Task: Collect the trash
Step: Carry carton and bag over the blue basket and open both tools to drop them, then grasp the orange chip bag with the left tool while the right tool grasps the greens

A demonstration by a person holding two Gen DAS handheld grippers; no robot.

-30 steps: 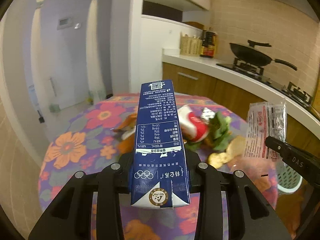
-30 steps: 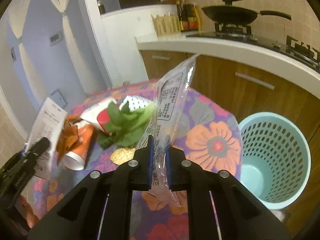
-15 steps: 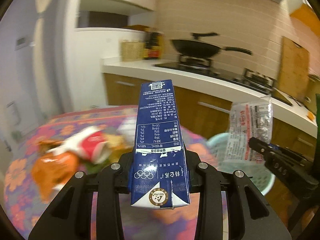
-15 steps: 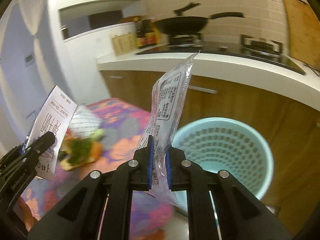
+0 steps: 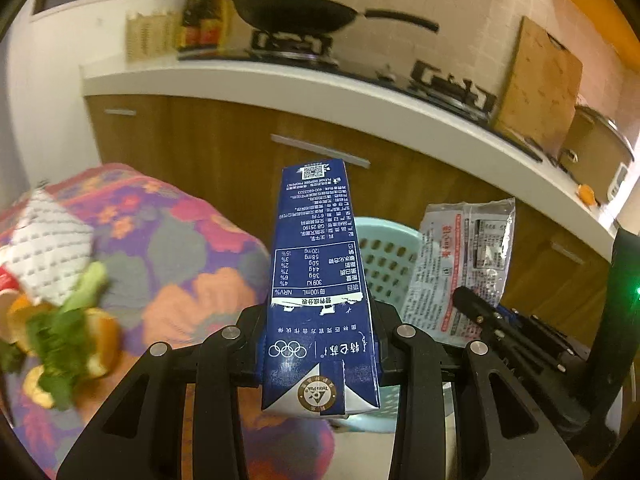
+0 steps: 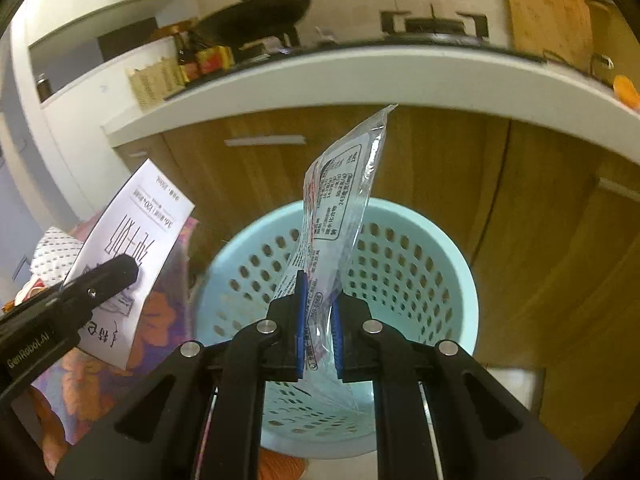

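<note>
Right tool (image 6: 318,332) clamped on plastic wrapper (image 6: 340,200), frame centre, over teal basket (image 6: 460,280): release once centred above opening. Left tool (image 5: 318,344) gripping blue carton (image 5: 316,264), lower centre, basket behind: bring over rim first.

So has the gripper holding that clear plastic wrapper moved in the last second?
Yes. The right gripper swung away from the flowered table; its wrapper now hangs over the blue basket.

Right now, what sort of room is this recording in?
A home kitchen, most likely: a black wok sits on a gas hob set in a white countertop over wooden cabinets, with sauce bottles nearby.
</note>
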